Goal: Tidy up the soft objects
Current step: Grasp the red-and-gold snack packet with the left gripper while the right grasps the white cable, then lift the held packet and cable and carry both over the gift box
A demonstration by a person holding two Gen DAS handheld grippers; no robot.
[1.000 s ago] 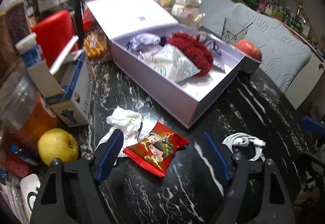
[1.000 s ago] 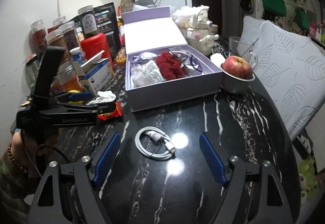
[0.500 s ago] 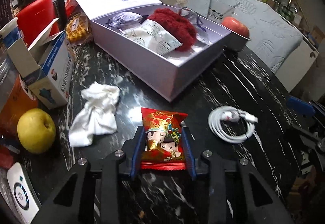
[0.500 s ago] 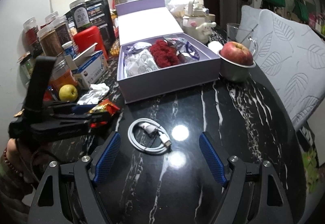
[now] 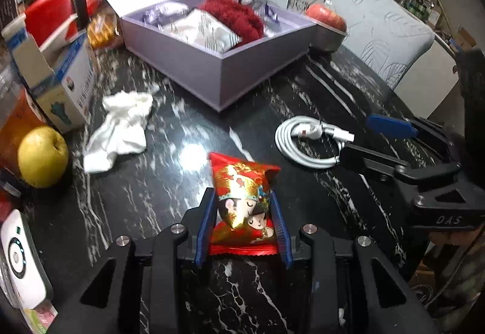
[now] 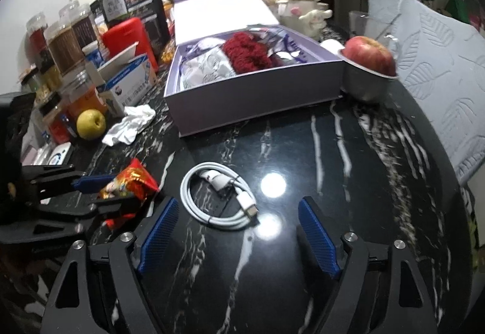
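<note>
My left gripper [image 5: 242, 206] is shut on a red snack packet [image 5: 242, 191] with a cartoon couple and holds it above the black marble table; the packet also shows in the right wrist view [image 6: 128, 187]. An open lilac box [image 5: 242, 76] holds a red fuzzy item [image 5: 233, 14], a white patterned pouch [image 5: 203, 31] and purple wrappers. A crumpled white cloth [image 5: 121, 128] lies left of the box. My right gripper [image 6: 236, 225] is open and empty, with a coiled white cable [image 6: 218, 197] between its fingers' reach.
A yellow apple [image 5: 42, 156] and a blue-white carton [image 5: 60, 82] stand at the left. A red apple in a metal bowl [image 6: 368, 61] sits right of the box. Jars and a red container [image 6: 127, 43] crowd the back left. A padded chair [image 6: 439, 61] is at the right.
My left gripper closed on the red snack packet and lifted it off the table. My right gripper moved forward, closer to the white cable, still open.
</note>
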